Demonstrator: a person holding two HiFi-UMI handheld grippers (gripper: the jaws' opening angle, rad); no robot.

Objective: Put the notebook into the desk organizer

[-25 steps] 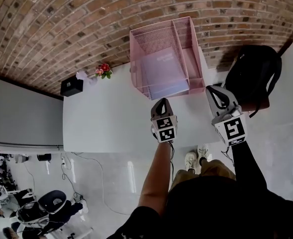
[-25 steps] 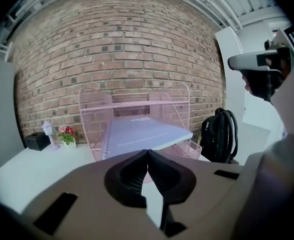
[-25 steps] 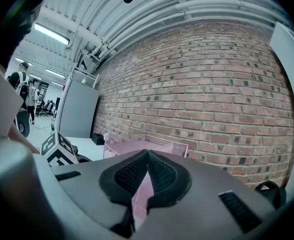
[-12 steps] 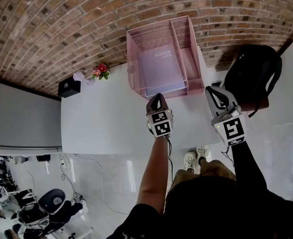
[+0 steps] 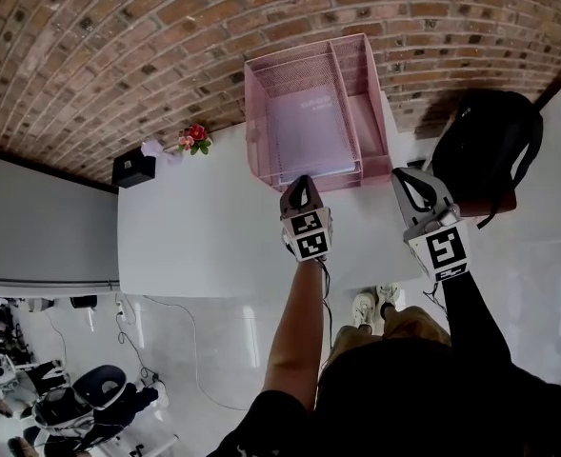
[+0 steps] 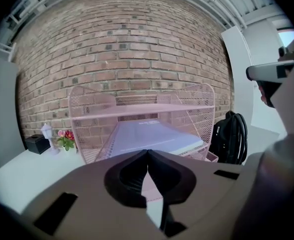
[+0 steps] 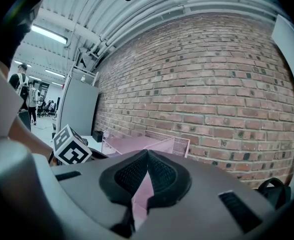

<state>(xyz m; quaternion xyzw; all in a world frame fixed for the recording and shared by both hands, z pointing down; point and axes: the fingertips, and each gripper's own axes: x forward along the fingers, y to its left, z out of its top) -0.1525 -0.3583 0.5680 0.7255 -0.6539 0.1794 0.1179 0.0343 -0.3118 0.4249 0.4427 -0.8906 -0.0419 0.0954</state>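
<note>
Notebook (image 5: 310,131) already filed

It lay in the pink mesh desk organizer (image 5: 375,93), upper centre of the head view. Pressed together on nothing, the left gripper (image 5: 302,187) and right gripper (image 5: 409,181) hung just below. A forward nudge could shove the tray across the bench (image 5: 194,227).

Desk organizer (image 5: 257,67): pink wire-mesh rack, upright at the far edge of the white worktop (image 5: 194,227), its back against the brick wall (image 5: 166,27). It has a wide bay on the left and a narrow bay on the right. The left gripper view shows an upper shelf over a lower tray. Notebook (image 5: 310,131): pale lavender cover, closed, lying flat on the lower tray of the wide left bay, with its near edge at the tray's open front.
</note>
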